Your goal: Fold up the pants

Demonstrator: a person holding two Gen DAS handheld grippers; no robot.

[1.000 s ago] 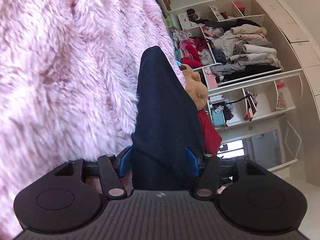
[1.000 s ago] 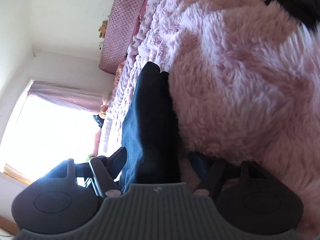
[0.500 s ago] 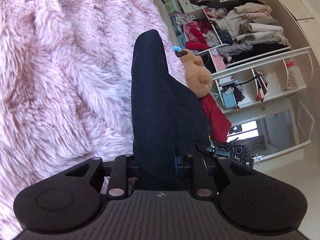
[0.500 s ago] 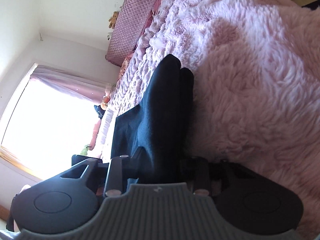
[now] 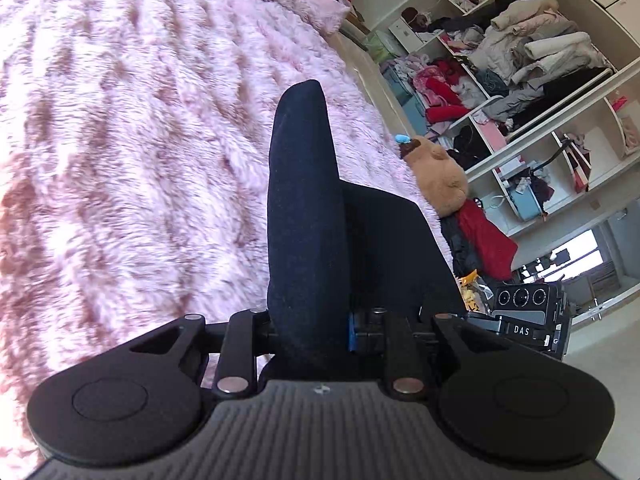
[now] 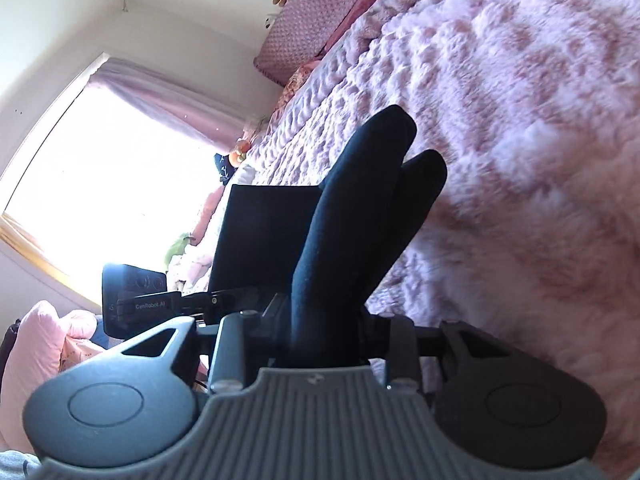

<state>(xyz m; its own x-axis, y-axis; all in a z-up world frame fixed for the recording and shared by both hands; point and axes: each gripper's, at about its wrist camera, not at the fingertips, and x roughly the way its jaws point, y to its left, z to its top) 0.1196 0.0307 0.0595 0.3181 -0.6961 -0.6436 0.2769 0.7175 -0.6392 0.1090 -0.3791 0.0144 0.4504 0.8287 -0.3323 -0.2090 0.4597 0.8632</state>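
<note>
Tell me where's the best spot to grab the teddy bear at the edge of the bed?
Probably its round head. The teddy bear lies at the edge of the fluffy pink blanket, head showing, its lower part hidden behind the dark pants. Come from above with jaws open wide across the head. Both grippers are shut on the pants now, so one must let go first.

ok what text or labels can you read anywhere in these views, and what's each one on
"DAS" on the black device at the right edge of the left wrist view; a lone letter below it is too small to read.
"GenRobot.AI" on the black device near the window in the right wrist view; blurred, so only a likely reading.
Nothing readable on the dark pants or the closet shelves.
</note>
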